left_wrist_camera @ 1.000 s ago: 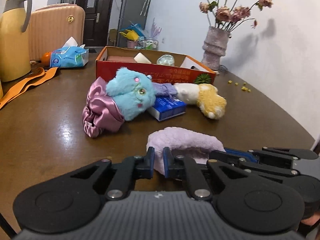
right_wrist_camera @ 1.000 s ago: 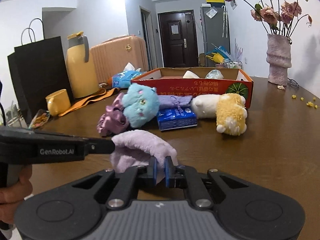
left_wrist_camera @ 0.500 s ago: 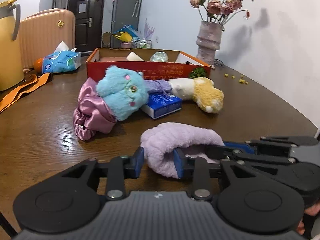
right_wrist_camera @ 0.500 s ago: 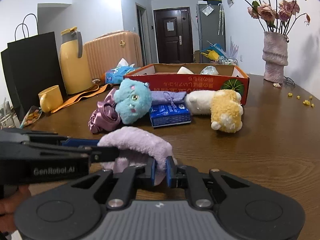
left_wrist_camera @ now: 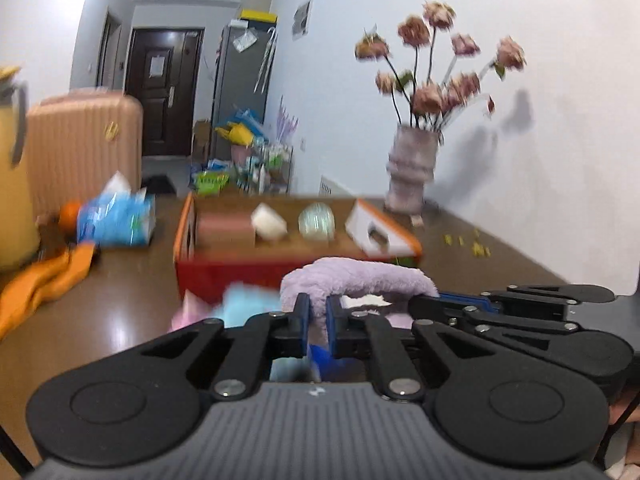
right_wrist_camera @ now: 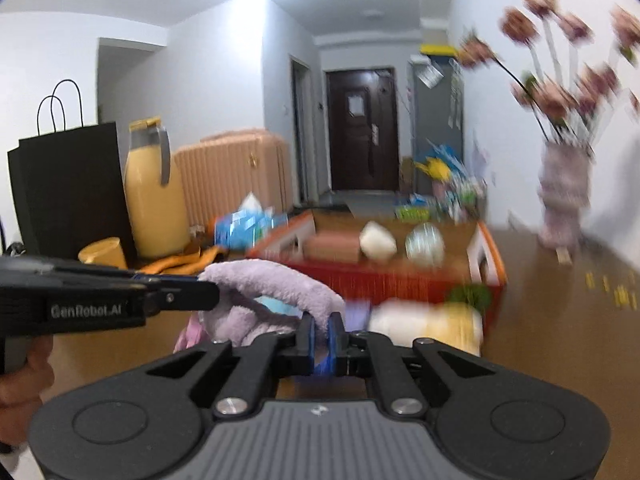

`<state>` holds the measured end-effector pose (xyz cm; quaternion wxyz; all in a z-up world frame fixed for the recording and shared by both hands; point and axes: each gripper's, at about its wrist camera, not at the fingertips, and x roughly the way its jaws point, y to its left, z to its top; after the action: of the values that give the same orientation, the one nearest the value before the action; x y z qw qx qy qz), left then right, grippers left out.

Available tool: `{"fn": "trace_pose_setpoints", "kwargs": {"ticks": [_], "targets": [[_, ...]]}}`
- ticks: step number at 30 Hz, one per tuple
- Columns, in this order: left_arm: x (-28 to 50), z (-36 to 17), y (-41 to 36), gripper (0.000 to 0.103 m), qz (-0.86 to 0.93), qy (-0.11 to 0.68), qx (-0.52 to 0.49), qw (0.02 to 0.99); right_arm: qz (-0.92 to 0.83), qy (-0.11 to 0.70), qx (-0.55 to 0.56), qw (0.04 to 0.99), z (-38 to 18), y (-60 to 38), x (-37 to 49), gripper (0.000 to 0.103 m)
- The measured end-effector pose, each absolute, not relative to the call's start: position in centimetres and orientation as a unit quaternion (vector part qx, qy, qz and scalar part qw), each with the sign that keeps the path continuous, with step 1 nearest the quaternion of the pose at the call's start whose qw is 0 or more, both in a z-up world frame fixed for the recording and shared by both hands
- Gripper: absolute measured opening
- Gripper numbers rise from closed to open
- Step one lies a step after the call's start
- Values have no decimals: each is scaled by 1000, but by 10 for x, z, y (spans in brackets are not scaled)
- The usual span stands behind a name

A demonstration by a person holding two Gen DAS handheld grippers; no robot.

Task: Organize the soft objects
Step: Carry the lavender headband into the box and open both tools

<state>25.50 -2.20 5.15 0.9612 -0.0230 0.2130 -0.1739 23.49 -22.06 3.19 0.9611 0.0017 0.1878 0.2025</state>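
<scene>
Lilac plush band [left_wrist_camera: 360, 274], held clear of the bench [left_wrist_camera: 100, 312] between both grippers, its long axis running sideways from one to the other. Left gripper [left_wrist_camera: 316, 320]: fingers [left_wrist_camera: 300, 316], having just closed from a wider gap, pinch one end. Right gripper [right_wrist_camera: 322, 334]: fingers narrow, clamped on the other end. Beyond the band stands the red box [left_wrist_camera: 240, 276], holding several small items; blue plush [left_wrist_camera: 244, 300], pink scrunchie [left_wrist_camera: 188, 312] and white-yellow plush [right_wrist_camera: 424, 320] lie between band and box. Vase [left_wrist_camera: 410, 172] stands far right. Compared with the earlier frames, the band has risen off the bench, and the view is blurred.
</scene>
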Motion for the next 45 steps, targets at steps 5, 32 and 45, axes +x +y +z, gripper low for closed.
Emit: {"fn": "trace_pose_setpoints", "kwargs": {"ticks": [5,32,45], "targets": [[377,74,-12,9,-138,243,-17,960,227,229,23,946,69,-201,368,6],[466,88,5,72,-41,271,56,960,177,302,41,936,87,-214,500,60],[272,110,24,92,-23,126,51,990,133,117,-14,984,109,-268,285,82]]}}
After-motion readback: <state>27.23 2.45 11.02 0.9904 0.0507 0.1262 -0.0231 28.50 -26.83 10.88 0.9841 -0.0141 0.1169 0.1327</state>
